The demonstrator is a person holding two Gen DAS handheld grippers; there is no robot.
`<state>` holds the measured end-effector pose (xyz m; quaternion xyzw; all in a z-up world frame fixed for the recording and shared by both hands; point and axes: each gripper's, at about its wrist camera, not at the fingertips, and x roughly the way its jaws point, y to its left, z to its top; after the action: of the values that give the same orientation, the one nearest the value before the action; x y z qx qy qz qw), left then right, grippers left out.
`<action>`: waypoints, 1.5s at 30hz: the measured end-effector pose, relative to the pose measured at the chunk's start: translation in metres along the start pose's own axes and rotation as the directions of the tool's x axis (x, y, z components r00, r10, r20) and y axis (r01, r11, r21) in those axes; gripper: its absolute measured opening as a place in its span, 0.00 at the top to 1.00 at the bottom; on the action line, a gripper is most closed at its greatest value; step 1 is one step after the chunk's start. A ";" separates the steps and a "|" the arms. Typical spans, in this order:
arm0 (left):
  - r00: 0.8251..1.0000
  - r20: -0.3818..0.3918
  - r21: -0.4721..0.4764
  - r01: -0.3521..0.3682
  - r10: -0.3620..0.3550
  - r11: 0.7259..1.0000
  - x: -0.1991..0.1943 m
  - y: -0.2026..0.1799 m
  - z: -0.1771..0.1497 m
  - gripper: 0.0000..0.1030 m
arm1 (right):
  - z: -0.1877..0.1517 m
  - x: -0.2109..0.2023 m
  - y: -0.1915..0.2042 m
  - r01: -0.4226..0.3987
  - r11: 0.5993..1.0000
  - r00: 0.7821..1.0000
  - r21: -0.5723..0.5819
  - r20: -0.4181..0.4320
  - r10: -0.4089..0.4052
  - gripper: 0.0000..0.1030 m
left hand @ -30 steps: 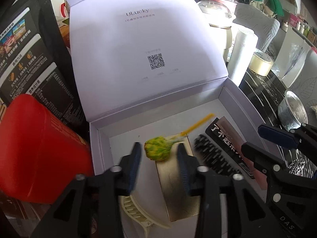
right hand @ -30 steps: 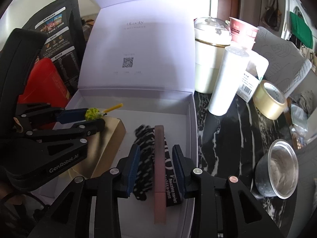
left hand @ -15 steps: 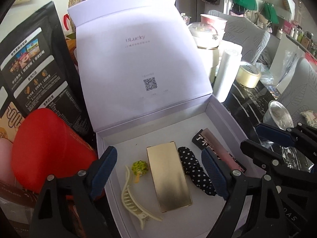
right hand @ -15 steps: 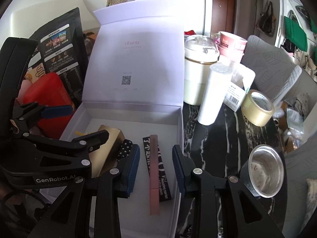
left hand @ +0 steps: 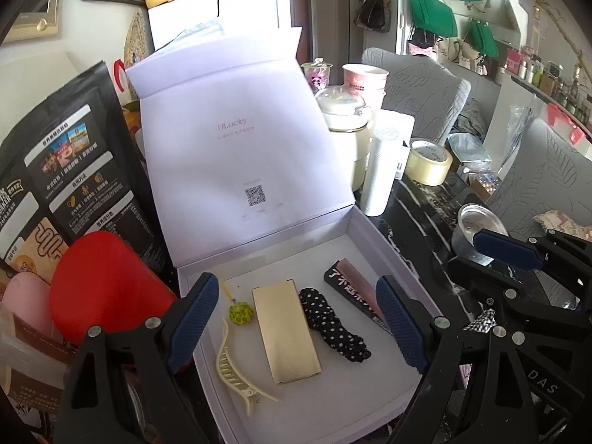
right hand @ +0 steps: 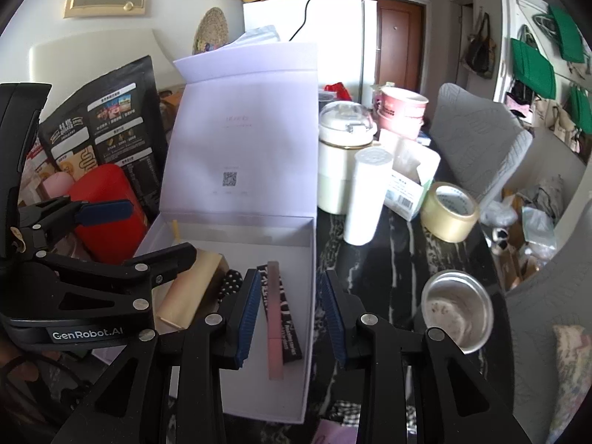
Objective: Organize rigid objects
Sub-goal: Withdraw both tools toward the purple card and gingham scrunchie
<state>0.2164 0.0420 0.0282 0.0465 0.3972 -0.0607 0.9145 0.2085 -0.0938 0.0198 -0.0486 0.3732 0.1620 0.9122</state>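
Observation:
A white box (left hand: pixel 373 236) stands open, its lid (left hand: pixel 236 148) upright behind it. Inside lie a green ball pick (left hand: pixel 240 313), a cream hair claw (left hand: pixel 233 366), a gold box (left hand: pixel 288 333), a polka-dot scrunchie (left hand: pixel 329 325) and a black packet (left hand: pixel 347 288) with a pink stick (right hand: pixel 274 314) on it. My left gripper (left hand: pixel 296 296) hangs above the box, jaws wide open and holding nothing. To its right, my right gripper (right hand: pixel 290 277) hovers over the box's right side, jaws narrowly apart with nothing between the pads.
A red container (left hand: pixel 107 285) and a black pouch (left hand: pixel 63 185) crowd the box's left side. On the dark marble table (right hand: pixel 388 259) to the right stand a white tumbler (right hand: pixel 366 199), a cream kettle (right hand: pixel 340 162), a tape roll (right hand: pixel 449 211) and a metal cup (right hand: pixel 457 310).
My left jaws spread wide and let go of the green ball pick, which now lies in the box left of the gold box. Both grippers rose and drew back from the box.

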 end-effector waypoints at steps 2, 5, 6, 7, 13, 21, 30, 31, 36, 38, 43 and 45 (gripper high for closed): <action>1.000 0.014 0.010 0.008 -0.009 1.000 -0.007 -0.005 0.000 0.15 | -0.001 -0.008 -0.001 0.009 1.000 1.000 0.001 0.011 -0.009 0.67; 0.999 0.027 0.010 0.032 -0.032 0.999 -0.016 -0.011 -0.002 0.15 | -0.003 -0.023 -0.002 0.025 1.000 0.999 0.000 0.026 -0.025 0.67; 0.999 0.029 0.013 0.040 -0.040 0.999 -0.019 -0.014 -0.003 0.15 | -0.004 -0.028 -0.002 0.031 1.000 0.999 0.001 0.031 -0.031 0.67; 0.999 0.031 0.016 0.044 -0.044 0.999 -0.021 -0.016 -0.003 0.15 | -0.005 -0.032 -0.003 0.034 0.999 0.999 0.001 0.034 -0.034 0.67; 0.995 0.071 0.045 0.069 -0.072 0.997 -0.042 -0.033 -0.007 0.15 | -0.017 -0.059 -0.006 0.066 0.998 0.996 0.010 0.051 -0.066 0.67; 0.988 0.075 0.096 0.126 -0.133 0.987 -0.065 -0.059 -0.022 0.15 | -0.034 -0.094 -0.013 0.107 0.994 0.991 0.033 0.072 -0.109 0.67; 0.984 0.069 0.117 0.156 -0.165 0.981 -0.079 -0.079 -0.038 0.15 | -0.060 -0.121 -0.018 0.129 0.991 0.987 0.047 0.086 -0.132 0.63; 0.984 0.067 0.119 0.159 -0.168 0.980 -0.081 -0.081 -0.040 0.15 | -0.064 -0.124 -0.019 0.130 0.990 0.987 0.050 0.086 -0.134 0.63; 0.984 0.050 0.130 0.164 -0.172 0.978 -0.084 -0.091 -0.050 0.15 | -0.078 -0.135 -0.024 0.139 0.988 0.986 0.062 0.087 -0.144 0.60; 0.984 0.040 0.133 0.168 -0.175 0.977 -0.083 -0.095 -0.055 0.15 | -0.083 -0.138 -0.027 0.141 0.988 0.985 0.068 0.085 -0.147 0.60; 0.984 0.014 0.139 0.173 -0.176 0.975 -0.079 -0.106 -0.066 0.15 | -0.099 -0.142 -0.037 0.150 0.985 0.985 0.085 0.074 -0.157 0.56; 0.985 0.003 0.140 0.173 -0.175 0.975 -0.076 -0.111 -0.070 0.15 | -0.105 -0.143 -0.041 0.157 0.984 0.984 0.088 0.067 -0.163 0.56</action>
<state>0.0977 -0.0528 0.0318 0.0746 0.3878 -0.1685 0.9031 0.0568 -0.1915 0.0425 -0.0345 0.3405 0.0744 0.9367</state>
